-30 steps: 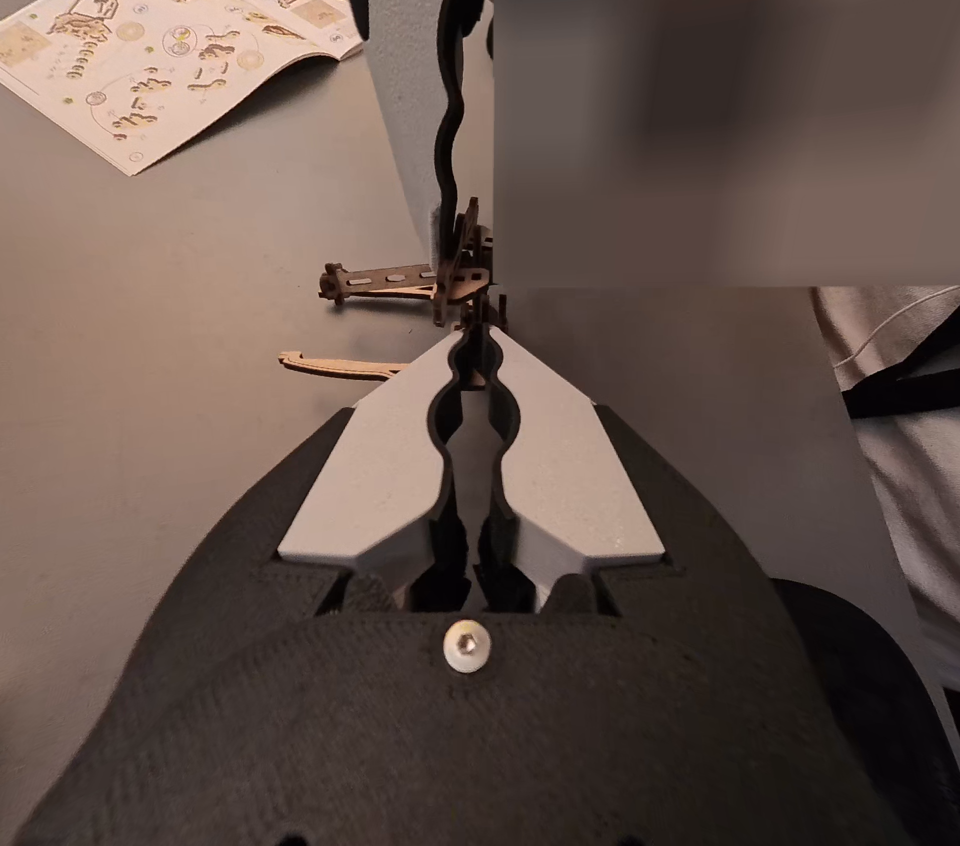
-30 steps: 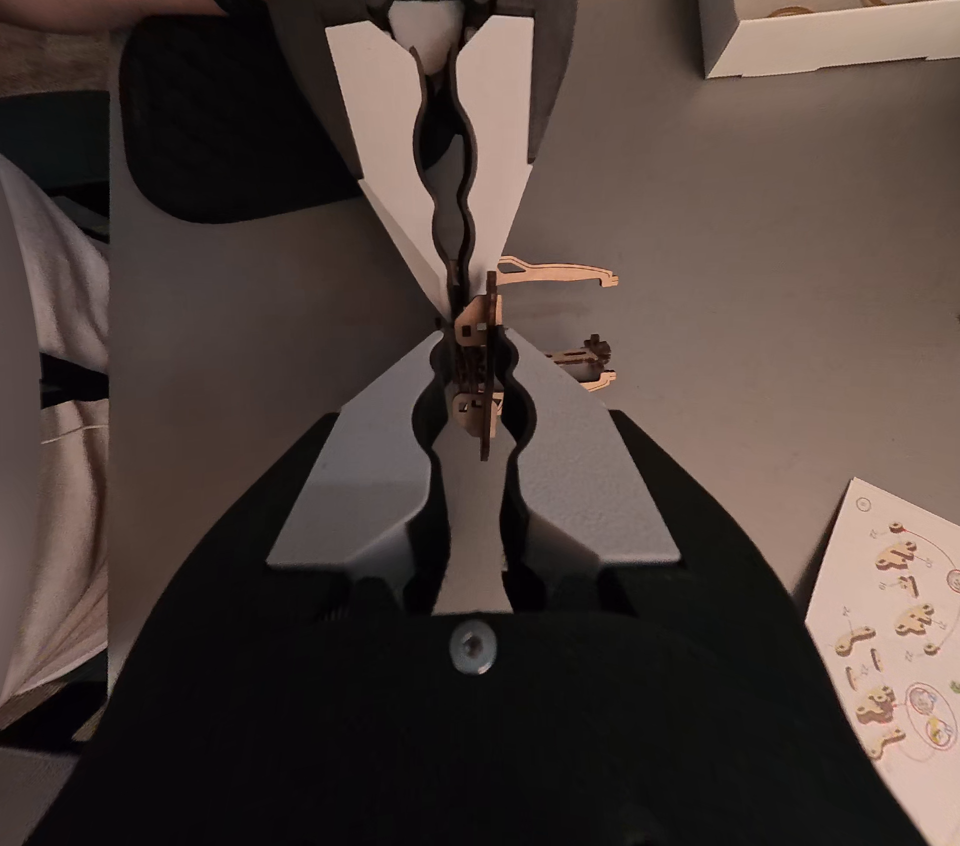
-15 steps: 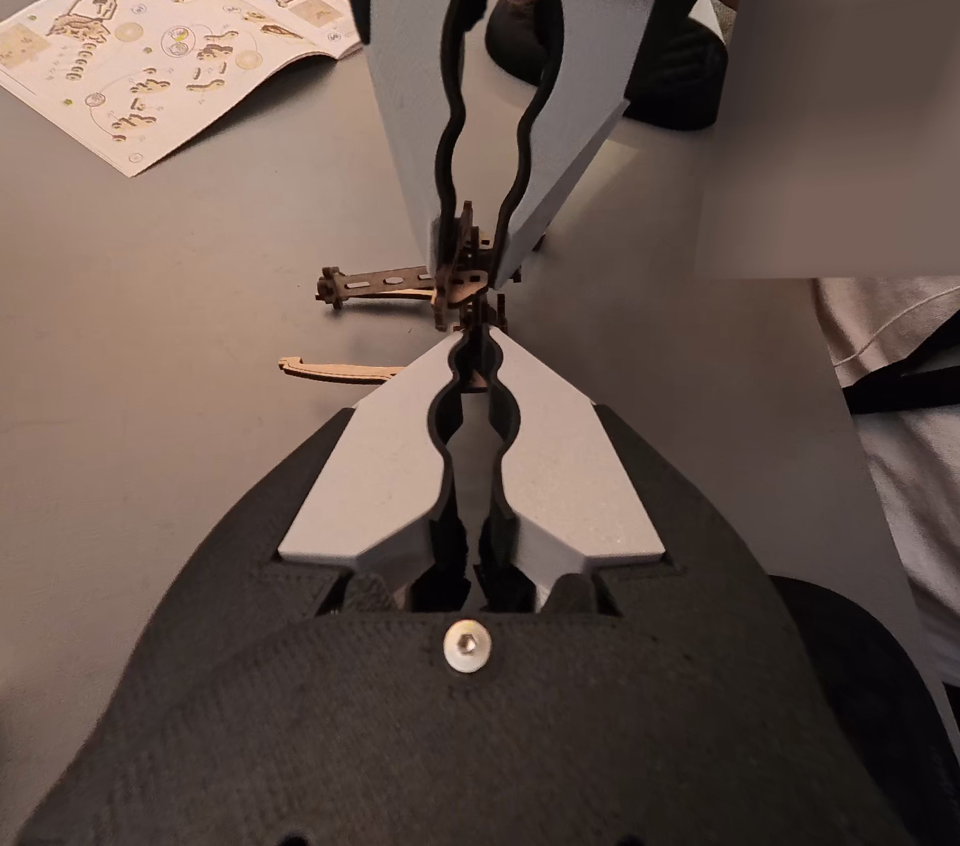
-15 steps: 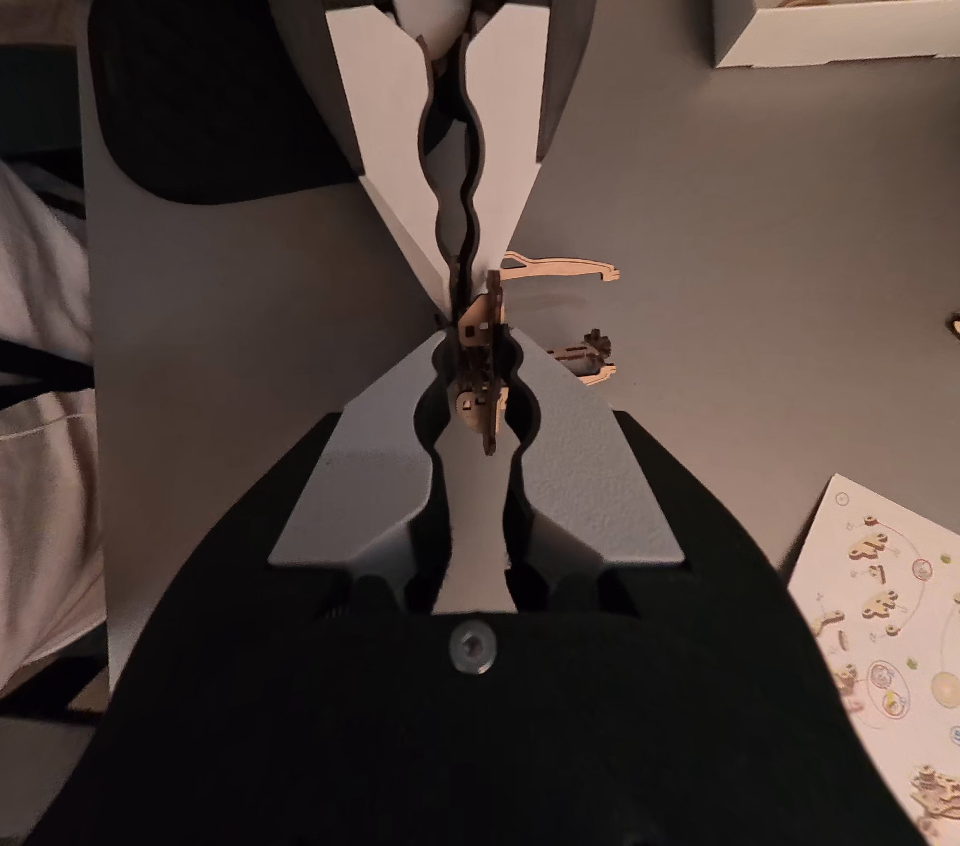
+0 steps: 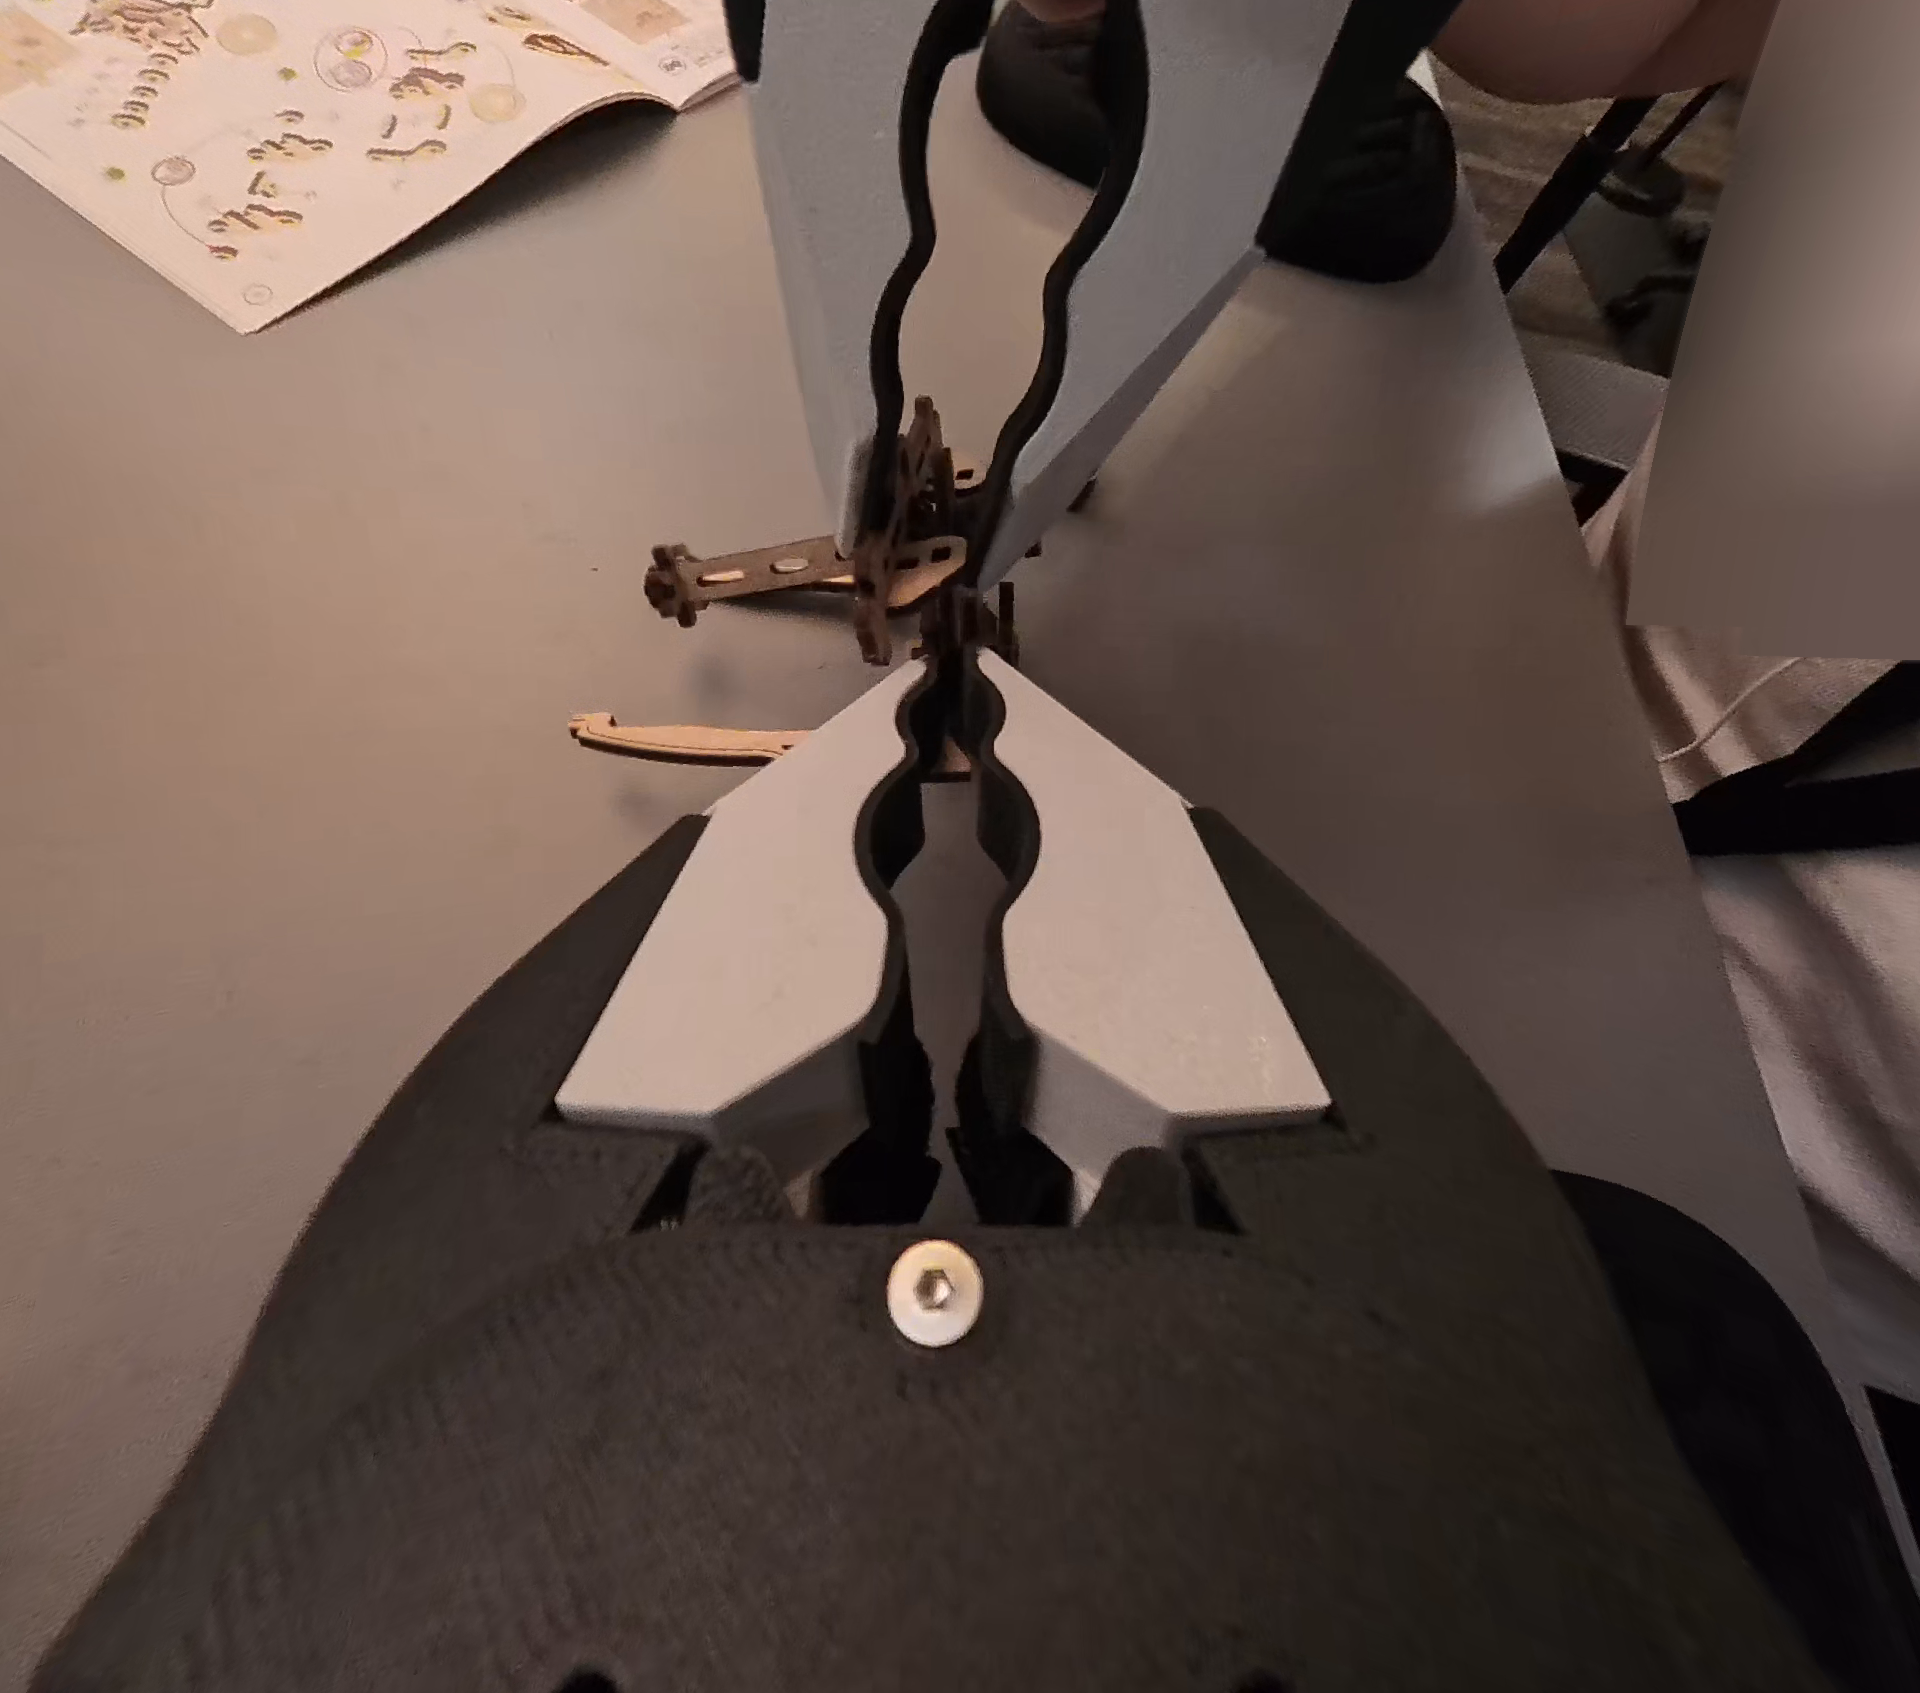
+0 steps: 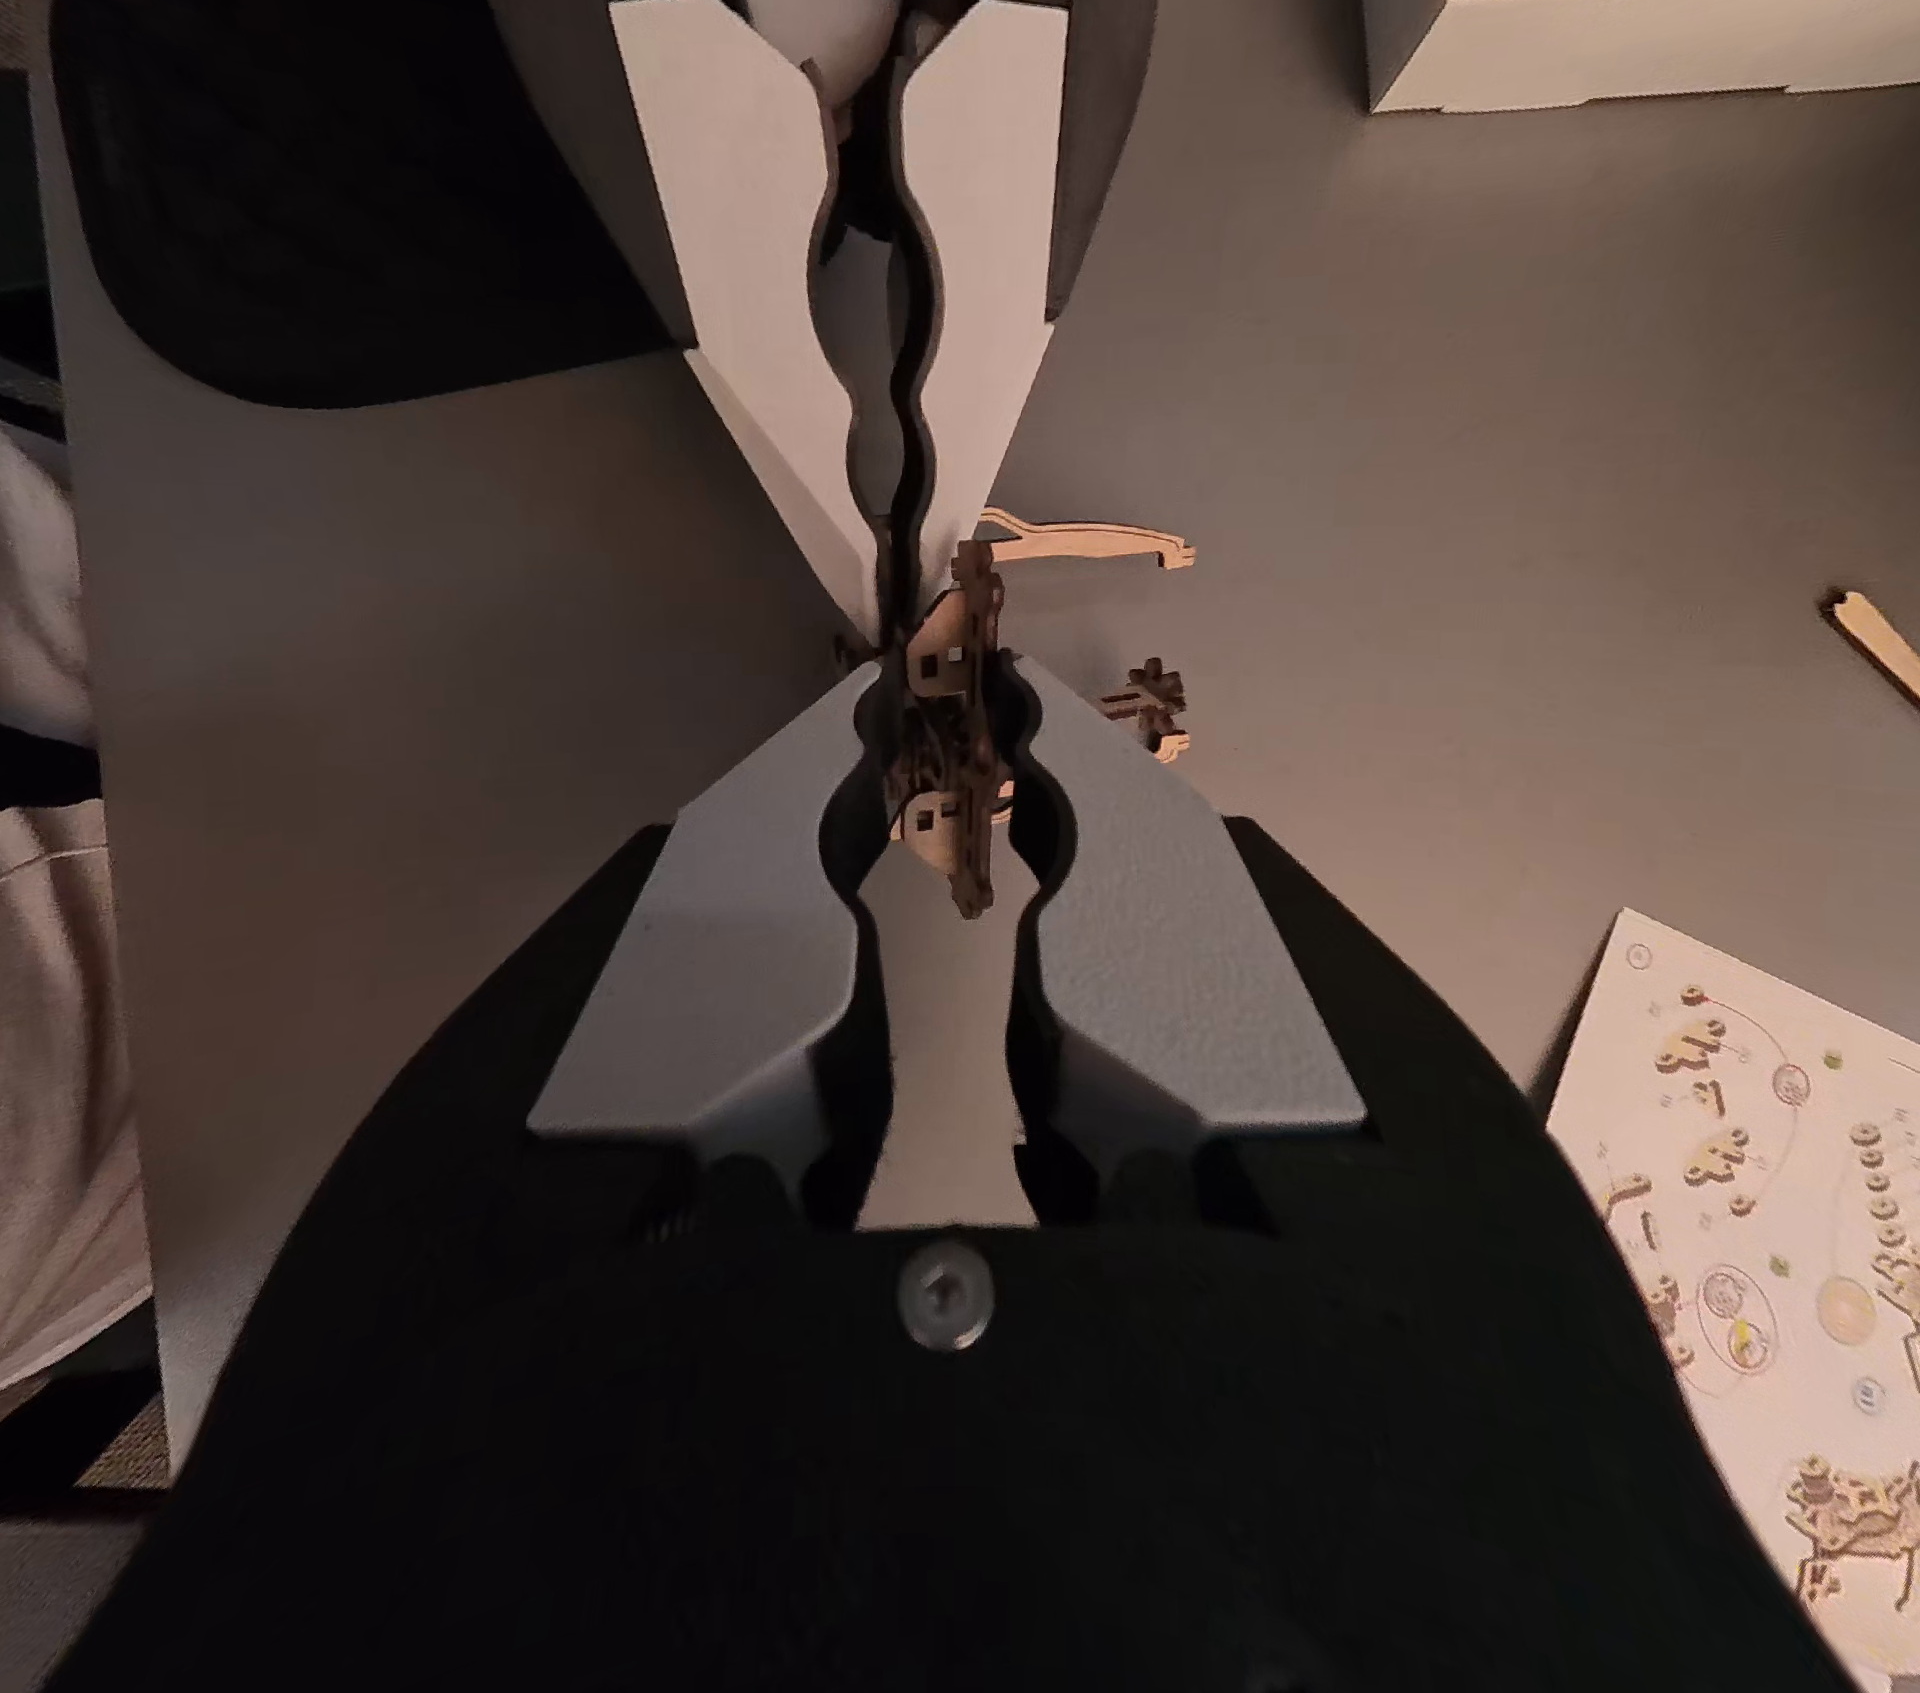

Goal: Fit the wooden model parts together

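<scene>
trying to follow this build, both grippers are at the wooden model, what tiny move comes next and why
Probably a short, gentle push of the left gripper toward the right gripper, to seat its thin piece. The left fingers are pinched on a thin dark part right at the wooden assembly that the right fingers hold, tip to tip. Whether the tab is already in its slot is hidden.
</scene>
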The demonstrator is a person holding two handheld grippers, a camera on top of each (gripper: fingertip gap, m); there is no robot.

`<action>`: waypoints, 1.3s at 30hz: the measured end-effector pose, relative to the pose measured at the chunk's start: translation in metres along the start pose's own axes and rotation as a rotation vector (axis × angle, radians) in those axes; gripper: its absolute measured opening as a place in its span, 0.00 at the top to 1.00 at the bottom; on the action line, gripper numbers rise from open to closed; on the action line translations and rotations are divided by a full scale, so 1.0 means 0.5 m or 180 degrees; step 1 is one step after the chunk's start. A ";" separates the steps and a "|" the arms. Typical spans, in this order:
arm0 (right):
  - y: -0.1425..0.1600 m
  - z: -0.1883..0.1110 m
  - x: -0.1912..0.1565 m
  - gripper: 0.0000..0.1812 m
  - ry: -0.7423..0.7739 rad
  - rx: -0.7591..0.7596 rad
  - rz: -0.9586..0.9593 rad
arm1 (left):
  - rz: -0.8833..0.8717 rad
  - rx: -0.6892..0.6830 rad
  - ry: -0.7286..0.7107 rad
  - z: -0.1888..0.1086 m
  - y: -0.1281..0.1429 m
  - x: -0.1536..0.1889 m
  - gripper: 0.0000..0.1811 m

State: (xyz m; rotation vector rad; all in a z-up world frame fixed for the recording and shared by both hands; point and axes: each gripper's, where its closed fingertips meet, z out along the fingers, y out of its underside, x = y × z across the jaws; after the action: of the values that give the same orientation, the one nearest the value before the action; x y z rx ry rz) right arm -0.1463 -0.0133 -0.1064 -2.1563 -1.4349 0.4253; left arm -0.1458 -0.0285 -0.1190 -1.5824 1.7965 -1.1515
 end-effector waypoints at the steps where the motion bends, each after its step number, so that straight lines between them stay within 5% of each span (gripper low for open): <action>1: 0.001 -0.001 -0.001 0.91 -0.0029 0.0012 -0.0013 | 0.0014 0.0004 -0.0005 0.000 0.000 0.000 1.00; 29: -0.004 -0.012 -0.010 0.92 -0.1196 0.0455 0.0913 | 0.0127 0.0019 -0.0079 -0.001 -0.001 0.002 1.00; 39: -0.002 -0.012 -0.010 0.92 -0.0828 0.0495 0.0704 | 0.0057 0.0019 -0.0048 -0.001 -0.002 0.001 1.00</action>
State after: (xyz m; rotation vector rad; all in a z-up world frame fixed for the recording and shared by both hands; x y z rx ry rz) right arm -0.1458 -0.0192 -0.1012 -2.2001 -1.2481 0.8973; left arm -0.1458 -0.0291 -0.1179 -1.5642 1.7924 -1.1328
